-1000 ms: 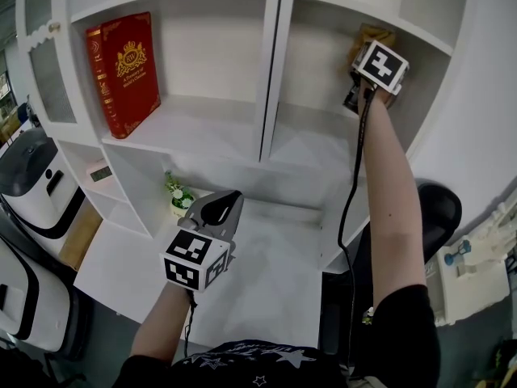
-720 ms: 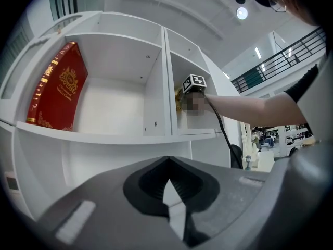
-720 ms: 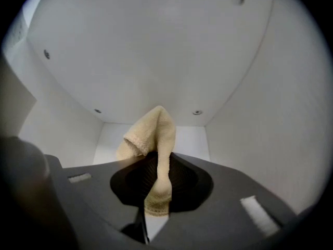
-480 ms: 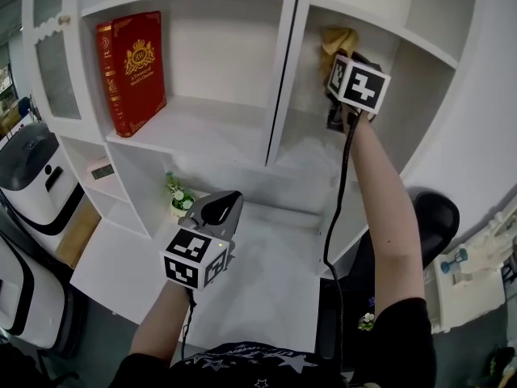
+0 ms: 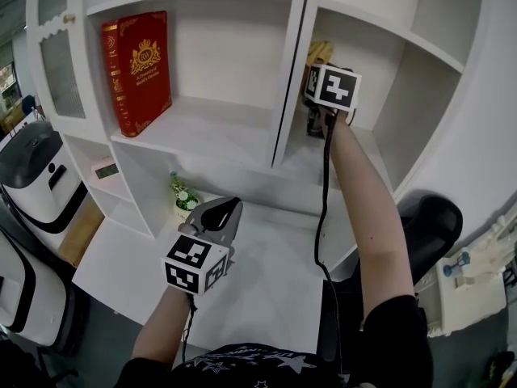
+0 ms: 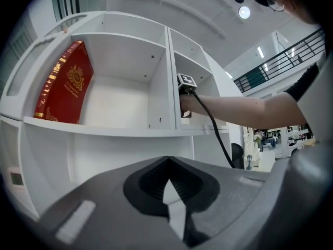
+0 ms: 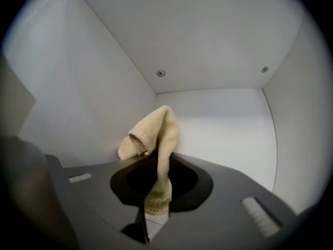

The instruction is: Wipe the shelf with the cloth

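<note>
In the head view the right gripper [image 5: 317,95], clamped on the cloth [image 5: 320,52], is seen swept leftward to the divider [image 5: 289,95] of the shelf [image 5: 202,132], so a wiping pass is judged done; in the left gripper view the left gripper [image 6: 167,163] is found closed and empty below the divider; in the right gripper view the cloth is seen pinched beside it.

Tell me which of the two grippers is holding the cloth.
The right gripper, up inside the upper right shelf compartment: its jaws pinch the beige cloth. The left gripper, lower down, is shut on nothing.
</note>
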Demonstrator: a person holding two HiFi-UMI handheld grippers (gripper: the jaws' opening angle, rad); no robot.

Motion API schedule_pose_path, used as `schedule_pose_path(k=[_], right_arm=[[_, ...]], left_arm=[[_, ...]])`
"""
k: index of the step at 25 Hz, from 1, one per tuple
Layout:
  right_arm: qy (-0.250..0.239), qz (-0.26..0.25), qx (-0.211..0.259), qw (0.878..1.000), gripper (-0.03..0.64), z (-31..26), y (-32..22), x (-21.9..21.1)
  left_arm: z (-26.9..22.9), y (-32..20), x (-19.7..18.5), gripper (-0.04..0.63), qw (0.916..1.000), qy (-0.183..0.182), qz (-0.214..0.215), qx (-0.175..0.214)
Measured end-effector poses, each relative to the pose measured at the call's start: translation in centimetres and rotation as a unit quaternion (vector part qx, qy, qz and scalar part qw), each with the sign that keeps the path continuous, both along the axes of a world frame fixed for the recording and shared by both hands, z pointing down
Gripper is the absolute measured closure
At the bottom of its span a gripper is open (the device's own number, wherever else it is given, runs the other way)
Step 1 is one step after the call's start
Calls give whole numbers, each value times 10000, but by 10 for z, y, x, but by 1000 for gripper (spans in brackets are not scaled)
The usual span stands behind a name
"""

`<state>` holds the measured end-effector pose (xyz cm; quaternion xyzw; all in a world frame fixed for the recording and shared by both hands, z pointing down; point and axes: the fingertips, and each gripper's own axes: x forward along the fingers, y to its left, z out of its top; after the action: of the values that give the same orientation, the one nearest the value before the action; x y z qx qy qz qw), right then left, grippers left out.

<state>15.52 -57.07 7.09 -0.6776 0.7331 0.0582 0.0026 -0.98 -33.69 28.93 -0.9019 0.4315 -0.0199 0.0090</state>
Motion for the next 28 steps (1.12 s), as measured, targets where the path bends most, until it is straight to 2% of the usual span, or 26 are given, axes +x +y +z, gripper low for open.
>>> schedule_pose_path(k=[4,17,24,28], right_arm=[[-270,116,-65,9995,540,10,-11,12],[-322,541,60,9980,537,13,-1,64],[-341,814,-209,9959,538,27,6,94],[-232,1258,0,9918,538,19,14,124]], left_arm=[[2,-1,-4,584,10000,5,-49,-15],[9,-1,-4,584,9999,-43,-6,-107],[12,1,1,584,9998,-118,119,-145],[14,2,7,584,9996,-130,211,-162]])
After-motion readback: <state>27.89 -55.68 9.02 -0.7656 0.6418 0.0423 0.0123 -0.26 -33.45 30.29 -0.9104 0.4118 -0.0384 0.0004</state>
